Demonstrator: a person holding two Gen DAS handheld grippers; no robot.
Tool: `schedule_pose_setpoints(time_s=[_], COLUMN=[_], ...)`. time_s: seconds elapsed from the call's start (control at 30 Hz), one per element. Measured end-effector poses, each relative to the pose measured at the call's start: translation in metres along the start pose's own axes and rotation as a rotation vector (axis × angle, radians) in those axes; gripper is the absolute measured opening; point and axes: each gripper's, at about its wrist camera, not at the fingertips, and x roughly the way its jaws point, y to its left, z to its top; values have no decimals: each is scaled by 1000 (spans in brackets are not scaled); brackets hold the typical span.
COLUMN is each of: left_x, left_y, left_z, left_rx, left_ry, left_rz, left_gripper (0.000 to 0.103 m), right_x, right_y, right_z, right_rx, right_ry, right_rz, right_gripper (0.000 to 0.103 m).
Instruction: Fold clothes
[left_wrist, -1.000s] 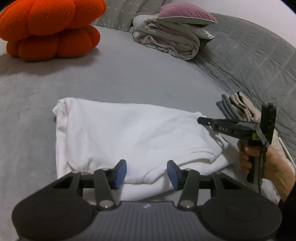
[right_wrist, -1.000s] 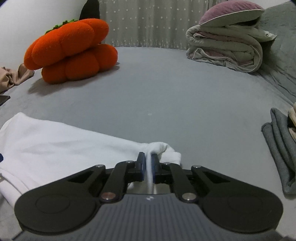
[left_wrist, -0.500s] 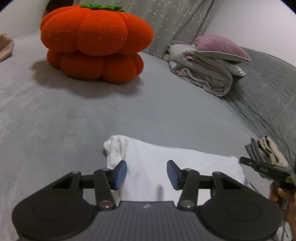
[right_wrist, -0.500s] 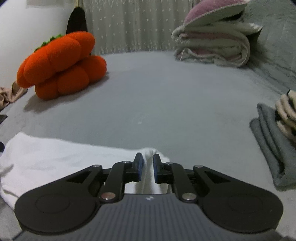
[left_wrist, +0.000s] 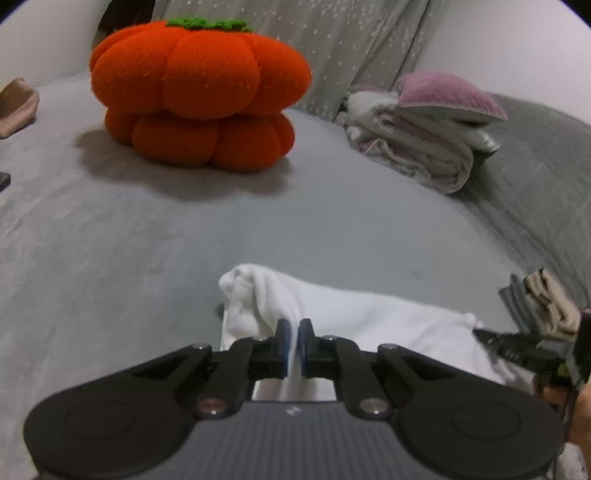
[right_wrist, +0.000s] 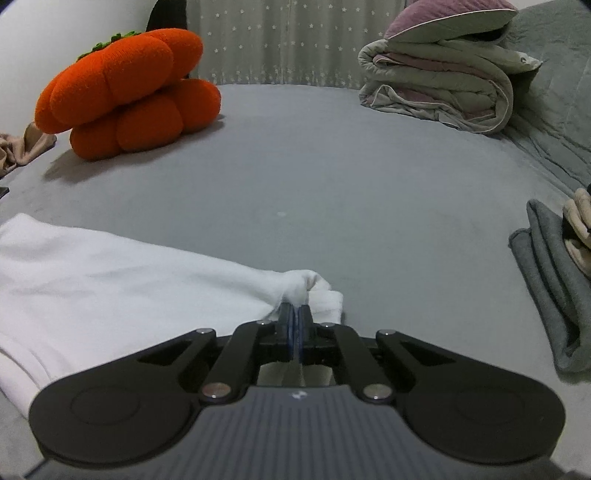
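Note:
A white garment (left_wrist: 369, 314) lies partly folded on the grey bed (left_wrist: 184, 240). My left gripper (left_wrist: 294, 341) is shut on the garment's left corner, with white cloth pinched between the blue pads. My right gripper (right_wrist: 295, 325) is shut on the garment's right corner; the garment (right_wrist: 110, 280) spreads away to the left in the right wrist view. The right gripper also shows in the left wrist view (left_wrist: 480, 334) at the garment's far right edge, held by a hand.
An orange pumpkin cushion (left_wrist: 199, 92) sits at the back left. A folded quilt with a purple pillow (left_wrist: 424, 125) lies at the back right. A pile of folded grey and beige clothes (right_wrist: 554, 280) lies on the right. Beige cloth (right_wrist: 22, 147) lies far left.
My left gripper moved to the garment's left corner and shut on it. My right gripper opened for a moment, then shut again on the right corner.

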Motion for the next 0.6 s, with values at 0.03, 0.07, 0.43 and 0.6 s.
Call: schedule_pose_setpoints(time_s=[0.03, 0.07, 0.43, 0.6], left_x=[5, 9, 18, 18], left_y=[2, 5, 11, 11], left_z=[-2, -3, -4, -5], left_rx=[-4, -8, -33, -23], left_ry=[19, 38, 61, 62], left_rz=[10, 20, 38, 37], left_gripper=[5, 5, 7, 10], right_x=[-1, -2, -60, -44], right_y=[1, 3, 78, 88], right_z=[0, 1, -5, -15], right_rx=[-10, -22, -264, -345], right_ry=[0, 1, -86, -1], right_rz=[-10, -24, 379, 380], right_gripper=[3, 5, 46, 32])
